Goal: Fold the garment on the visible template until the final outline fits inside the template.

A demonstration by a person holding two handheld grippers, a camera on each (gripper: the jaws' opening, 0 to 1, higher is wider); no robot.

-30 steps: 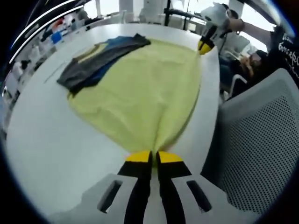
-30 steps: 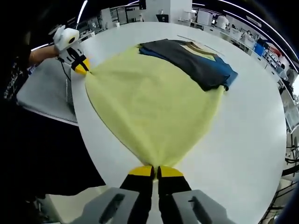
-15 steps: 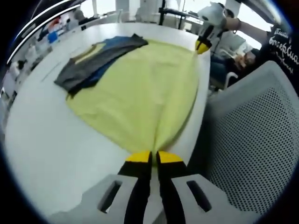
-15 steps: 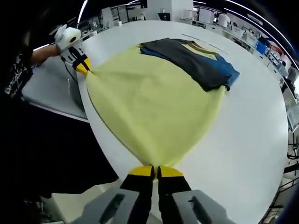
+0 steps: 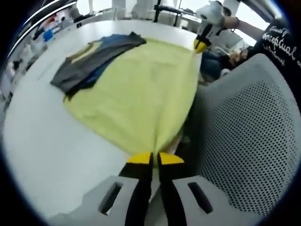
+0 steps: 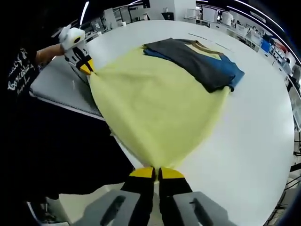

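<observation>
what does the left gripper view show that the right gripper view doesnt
Left gripper view: a grey mesh chair back beside the table, and the left tool shut on a corner of the yellow cloth.

Right gripper view: the right tool shut on another corner, with a dark sleeve beside it.

Both: the yellow cloth stretched between the tools, the dark clothes on its far edge, and the white table.

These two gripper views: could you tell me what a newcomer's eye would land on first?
The big pale yellow garment dominates, stretched taut over the edge of the white table between the left gripper and the right gripper, each shut on one of its corners. Past its far edge lies a stack of dark grey and blue clothes. In the left gripper view, a grey perforated chair back stands beside the table.
</observation>
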